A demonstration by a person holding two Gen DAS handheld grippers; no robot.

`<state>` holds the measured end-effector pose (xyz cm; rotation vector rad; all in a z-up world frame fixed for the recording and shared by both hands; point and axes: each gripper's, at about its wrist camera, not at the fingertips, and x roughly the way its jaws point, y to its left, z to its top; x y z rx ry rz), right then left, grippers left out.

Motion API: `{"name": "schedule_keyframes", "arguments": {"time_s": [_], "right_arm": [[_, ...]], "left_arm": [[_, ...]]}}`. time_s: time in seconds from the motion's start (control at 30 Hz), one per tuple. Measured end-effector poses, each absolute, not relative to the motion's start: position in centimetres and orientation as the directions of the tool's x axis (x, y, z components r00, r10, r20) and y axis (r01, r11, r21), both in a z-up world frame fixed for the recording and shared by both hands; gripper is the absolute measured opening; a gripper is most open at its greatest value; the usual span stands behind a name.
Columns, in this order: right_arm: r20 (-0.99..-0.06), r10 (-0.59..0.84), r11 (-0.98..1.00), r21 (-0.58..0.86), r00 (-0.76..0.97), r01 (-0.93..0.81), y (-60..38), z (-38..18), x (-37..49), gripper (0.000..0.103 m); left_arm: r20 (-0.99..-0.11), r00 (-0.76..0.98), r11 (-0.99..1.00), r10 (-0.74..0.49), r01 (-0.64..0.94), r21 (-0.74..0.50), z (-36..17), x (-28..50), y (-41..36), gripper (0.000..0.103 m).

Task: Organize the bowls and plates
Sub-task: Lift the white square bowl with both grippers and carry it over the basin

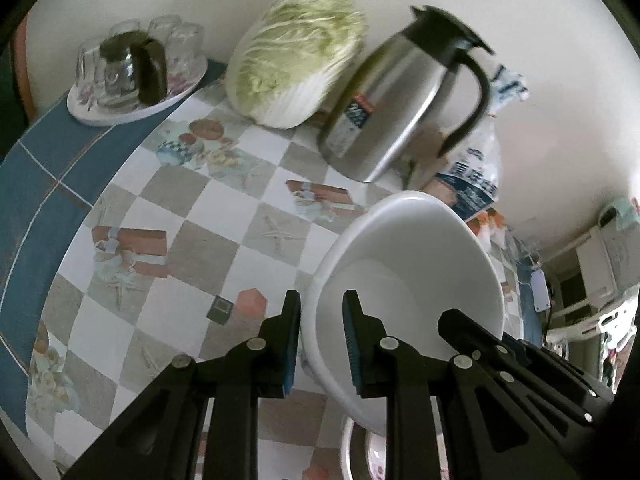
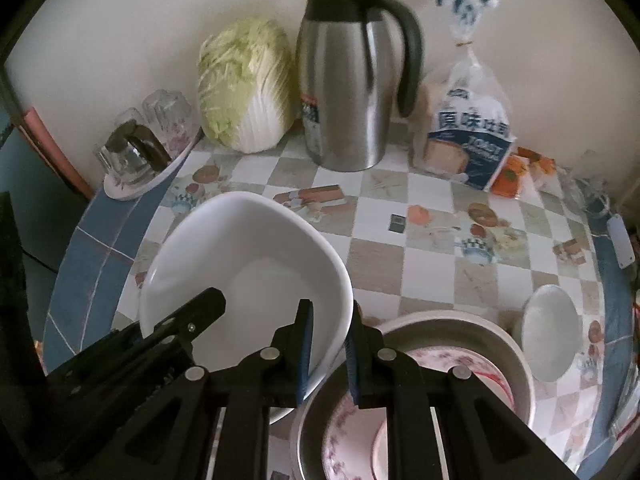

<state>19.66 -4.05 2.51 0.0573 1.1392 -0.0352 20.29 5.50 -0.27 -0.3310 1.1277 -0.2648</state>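
Bowl [image 2: 244,276]: white, lifted and tilted, centre-left of frame, above the basin [image 2: 460,332] of plates. Left gripper [image 1: 320,340] and right gripper [image 2: 329,354]: fingers narrow, each straddling the rim on opposite sides. Risk: smooth rim slips from either pinch, dropping the bowl onto the plates.

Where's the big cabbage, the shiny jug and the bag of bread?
cabbage [image 2: 246,84], right wrist view, on its leafy middle.
shiny jug [image 2: 344,92], right wrist view, on its steel body.
bag of bread [image 2: 466,136], right wrist view, on its printed front.

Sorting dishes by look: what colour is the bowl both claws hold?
Plain white bowl, no pattern; clearest in the right wrist view.
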Motion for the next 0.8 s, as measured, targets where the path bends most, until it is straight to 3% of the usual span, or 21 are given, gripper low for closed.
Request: {"name": "schedule_keyframes", "arguments": {"time_s": [0.5,0.8], "right_arm": [[-0.868,0.046,0.993,0.093,0.494,0.071,-7.2,5.0,13.3,0.017],[-0.815,0.127,0.967,0.228,0.565,0.111,-10.0,5.3,9.2,0.018]], "left_arm": [[-0.823,0.479,0.952,-0.305,0.127,-0.278,3.0,15.1,2.5,0.022],[-0.812,0.516,0.961,-0.272,0.195,-0.198,4.6,12.1,0.2,0.022]]}}
